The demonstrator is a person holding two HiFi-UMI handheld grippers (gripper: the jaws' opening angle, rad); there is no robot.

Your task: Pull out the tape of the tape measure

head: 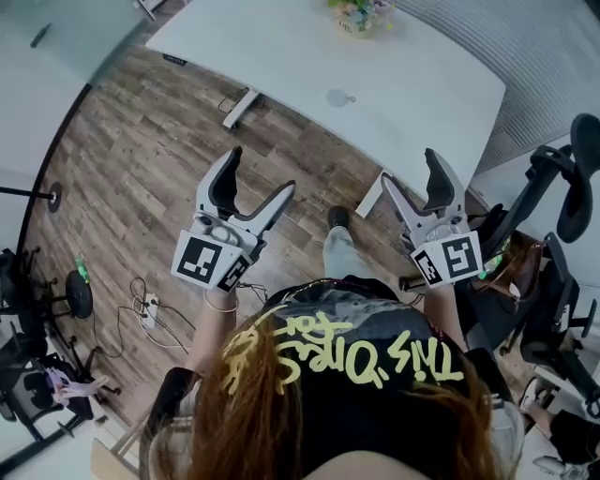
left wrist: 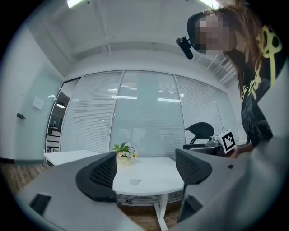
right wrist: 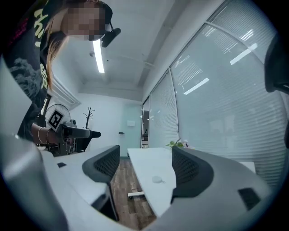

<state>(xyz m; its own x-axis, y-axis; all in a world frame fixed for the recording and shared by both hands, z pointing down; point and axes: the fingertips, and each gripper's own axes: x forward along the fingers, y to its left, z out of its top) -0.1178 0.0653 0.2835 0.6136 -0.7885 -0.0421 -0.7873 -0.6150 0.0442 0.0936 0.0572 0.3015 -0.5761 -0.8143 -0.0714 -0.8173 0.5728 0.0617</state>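
Left gripper [head: 261, 173]: jaws apart, empty.
Right gripper [head: 410, 169]: jaws apart, empty.
Tape measure [head: 339, 97]: on table [head: 281, 47], 12 o'clock, untouched.
Left to do: everything.

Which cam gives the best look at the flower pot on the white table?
Left gripper view: the flower pot shows whole on the table, in the gap between the open jaws. Head view crops the flower pot at the frame's top edge. Right gripper view shows only its leaves above one jaw.
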